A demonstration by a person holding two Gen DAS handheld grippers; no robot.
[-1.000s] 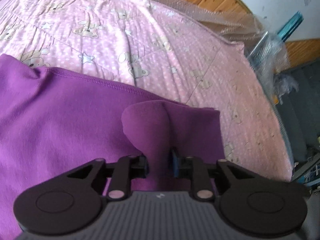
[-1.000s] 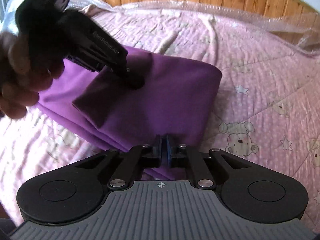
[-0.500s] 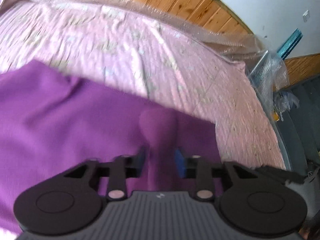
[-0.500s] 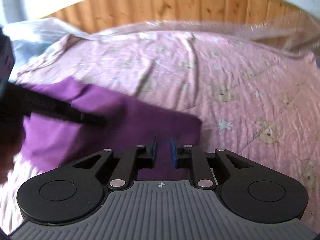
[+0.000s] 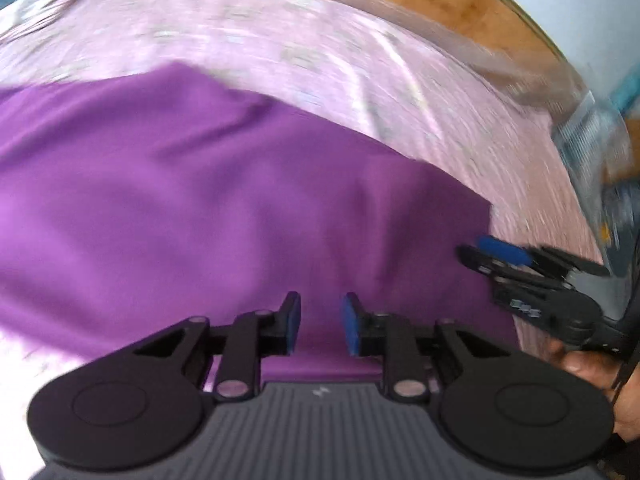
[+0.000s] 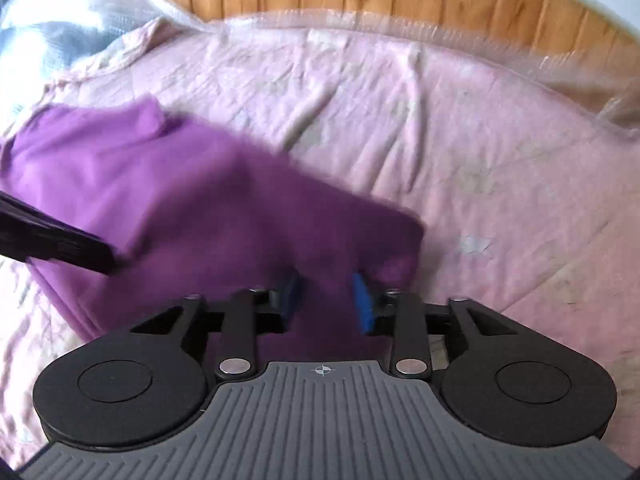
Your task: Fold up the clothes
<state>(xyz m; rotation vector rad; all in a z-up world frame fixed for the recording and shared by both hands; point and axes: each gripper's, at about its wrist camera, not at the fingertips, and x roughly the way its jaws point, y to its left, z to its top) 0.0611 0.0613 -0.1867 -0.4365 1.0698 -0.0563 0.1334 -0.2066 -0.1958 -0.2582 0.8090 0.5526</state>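
Lying flat on the pink printed bedsheet [image 6: 460,128], the folded purple knit garment [image 5: 208,208] is soft, light and limp; edges or corners suit gripping. Left gripper [image 5: 320,322] and right gripper [image 6: 326,300]: jaws opening, cloth beneath, nothing pinched.

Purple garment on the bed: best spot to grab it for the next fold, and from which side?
Take the purple garment at its near right corner, coming from the bare pink sheet on the right. That corner looks like a stacked, fairly square edge lying flat, so the pads could likely slide under it. The right gripper, jaws opening, nothing pinched, is already beside it.
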